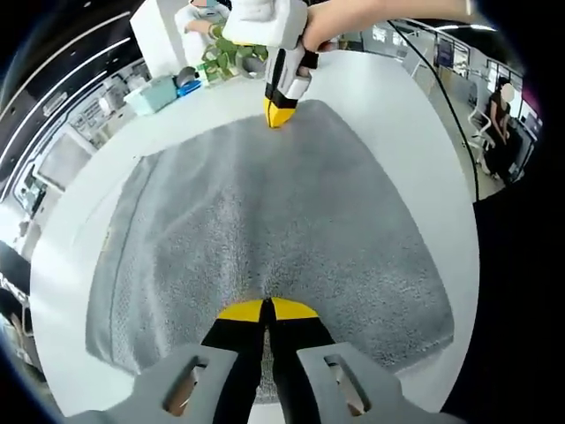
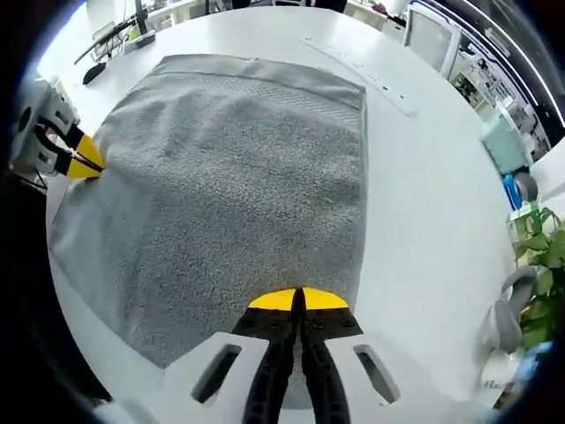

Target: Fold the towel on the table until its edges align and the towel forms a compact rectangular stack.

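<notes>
Two grippers meet the grey towel [image 1: 265, 221] from opposite edges, and in each view the near thing is that view's own pair of yellow-tipped black jaws. In the left gripper view the left gripper [image 1: 267, 310] rises from the bottom with its jaws pressed together, tips over the near edge of the towel; the cloth seems pinched between them, though the fabric at the tips is hard to make out. In the right gripper view the right gripper [image 2: 298, 300] stands the same way, jaws closed tip to tip on the towel's near edge, apparently clamping it. Beyond the jaws the towel lies spread flat in a single layer on the white table [image 1: 388, 106], with a woven band running along one end [image 2: 265, 75] in the right gripper view. Farther across the cloth in the left gripper view, the right gripper appears again at the far edge, held by a person's hand [image 1: 353, 22], its yellow tips down on the towel's border. In the right gripper view the left gripper shows at the left margin beside the towel's side edge. Past the towel on the table sit a pale teal box [image 1: 152, 93], a blue object [image 1: 188, 87] and a green leafy plant [image 1: 225, 57]. Farther back are desks and a seated person at the room's edge.
</notes>
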Tool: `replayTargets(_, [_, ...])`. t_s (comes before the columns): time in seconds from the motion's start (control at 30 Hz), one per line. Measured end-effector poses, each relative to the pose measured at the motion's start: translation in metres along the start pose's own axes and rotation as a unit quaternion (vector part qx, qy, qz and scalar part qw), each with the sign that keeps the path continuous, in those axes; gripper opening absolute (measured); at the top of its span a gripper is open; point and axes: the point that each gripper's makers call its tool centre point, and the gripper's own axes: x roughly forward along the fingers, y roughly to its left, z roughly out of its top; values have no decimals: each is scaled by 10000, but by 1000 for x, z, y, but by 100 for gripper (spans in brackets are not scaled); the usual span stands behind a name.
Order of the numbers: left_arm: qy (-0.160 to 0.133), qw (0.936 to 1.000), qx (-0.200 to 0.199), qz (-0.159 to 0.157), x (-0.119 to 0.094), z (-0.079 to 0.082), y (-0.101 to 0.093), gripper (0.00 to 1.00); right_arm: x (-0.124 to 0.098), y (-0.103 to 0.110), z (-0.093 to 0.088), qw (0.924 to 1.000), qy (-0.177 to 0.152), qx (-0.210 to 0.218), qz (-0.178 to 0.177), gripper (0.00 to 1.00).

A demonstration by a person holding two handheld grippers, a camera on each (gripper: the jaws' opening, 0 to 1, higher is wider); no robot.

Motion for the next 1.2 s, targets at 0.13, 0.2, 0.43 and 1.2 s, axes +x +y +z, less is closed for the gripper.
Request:
replayTargets(0.13, [-23,10000,-47,6,0,-1,1,2,-1,1,-2,10000,-2,28,12,0])
replayTargets(0.2, [-24,10000,-34,16,-1,-1,1,2,-1,2,-2,10000,3,51,20,0])
replayTargets(0.43, [-68,9999,-125,9,-2,-3,3,2,-3,5,-5,9999,-36,147,23,0])
replayTargets(1.2, [-245,9969,-745,-40,-3,-8,15,2,-11,23,-19,9982,-197,571,48,0])
